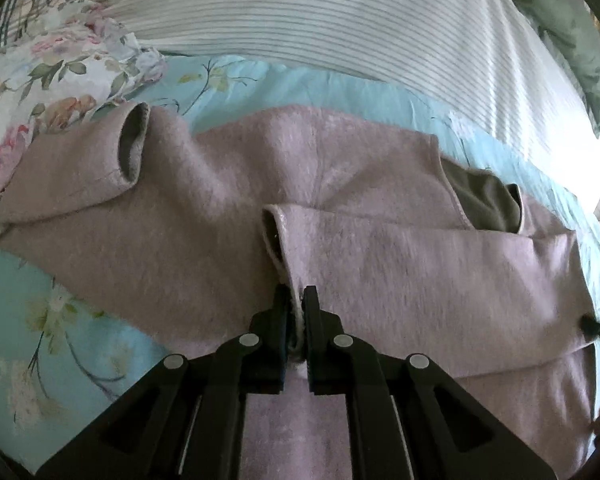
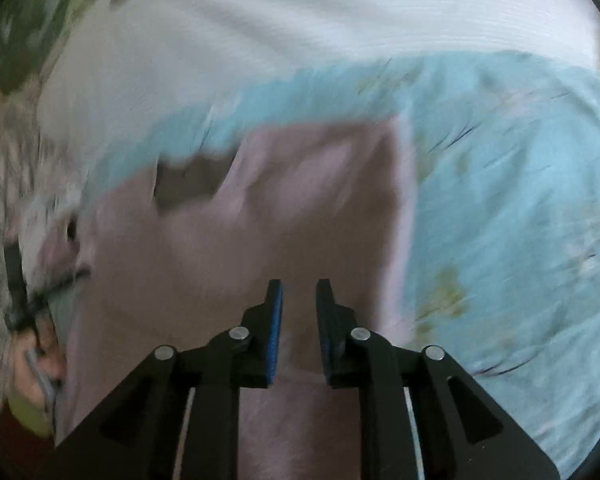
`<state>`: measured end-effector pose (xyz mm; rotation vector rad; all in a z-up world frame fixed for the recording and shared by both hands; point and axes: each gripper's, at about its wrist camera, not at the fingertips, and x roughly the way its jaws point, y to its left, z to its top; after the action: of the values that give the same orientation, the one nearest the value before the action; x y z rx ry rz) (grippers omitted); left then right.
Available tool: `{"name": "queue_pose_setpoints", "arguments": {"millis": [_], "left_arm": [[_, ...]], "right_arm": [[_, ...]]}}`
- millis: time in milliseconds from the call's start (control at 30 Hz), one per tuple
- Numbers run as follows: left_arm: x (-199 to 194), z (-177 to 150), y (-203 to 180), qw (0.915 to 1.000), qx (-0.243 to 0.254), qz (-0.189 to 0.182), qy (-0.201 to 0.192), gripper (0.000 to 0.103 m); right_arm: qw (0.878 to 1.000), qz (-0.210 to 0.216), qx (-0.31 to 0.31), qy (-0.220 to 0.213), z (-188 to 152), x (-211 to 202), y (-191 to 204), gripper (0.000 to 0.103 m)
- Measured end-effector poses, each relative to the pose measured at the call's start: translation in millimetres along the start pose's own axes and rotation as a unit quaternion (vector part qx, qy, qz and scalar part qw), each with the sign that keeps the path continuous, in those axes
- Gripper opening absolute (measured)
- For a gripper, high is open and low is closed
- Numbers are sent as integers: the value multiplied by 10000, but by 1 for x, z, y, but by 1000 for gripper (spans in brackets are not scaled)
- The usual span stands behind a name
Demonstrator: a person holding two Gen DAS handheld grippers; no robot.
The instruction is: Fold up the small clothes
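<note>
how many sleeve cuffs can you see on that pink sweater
2. One cuff lies open at the upper left of the pink sweater, over the blue bedsheet. The other cuff lies mid-garment, pinched by the left gripper. None seems hidden.

Sweater (image 1: 228,208): dusty pink, fuzzy, w/ grey-brown lining at neck. Bed sheet (image 1: 32,320): light blue w/ pale flower sprigs. Pillow (image 1: 40,72): white w/ pink roses. Blanket (image 1: 300,28): white, thin grey stripes. Tools black, blue pads (image 2: 275,320).
</note>
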<state>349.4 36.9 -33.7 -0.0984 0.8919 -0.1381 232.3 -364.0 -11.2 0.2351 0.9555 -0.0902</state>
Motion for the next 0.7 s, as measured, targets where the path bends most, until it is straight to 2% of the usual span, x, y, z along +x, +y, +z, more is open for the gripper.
{"name": "queue_pose_setpoints", "arguments": {"millis": [33,67,167,233,267,300,367,400,500,600,700], "left_arm": [[-7,-3,7,10000,-61,-3,-29,13],[-12,-4,12,9999,-93,13,-58,14],[-36,-5,42,9986,-242,339,-334,28],[-50,0,66,9960,-408,598,-527,47],[-54,4,76,9946,-496,701,-580,55],[-57,9,88,9926,-603,846,-626,67],[-58,17,100,9914,-648,907,-684,69],[-55,22,103,9918,-628,901,-658,72],[-36,41,97,9928,-319,1004,-563,77],[-9,56,89,9884,47,1454,-436,78],[23,65,92,9795,290,1985,-177,78]], "right_arm": [[9999,-98,104,10,-1,3,-6,17],[9995,12,311,-84,-2,0,-15,14],[9977,-22,598,-320,-4,-23,-22,19],[9968,379,537,-455,-8,-41,-12,33],[9957,612,498,-482,-11,-47,-6,51],[9942,840,430,-513,-15,-53,3,63],[9927,1056,263,-524,-25,-61,17,64],[9918,1165,211,-484,-28,-61,26,64],[9869,1566,305,-257,-41,-50,45,64],[9840,1756,280,-43,-54,-44,62,64],[9826,1831,308,89,-56,-34,61,64]]}}
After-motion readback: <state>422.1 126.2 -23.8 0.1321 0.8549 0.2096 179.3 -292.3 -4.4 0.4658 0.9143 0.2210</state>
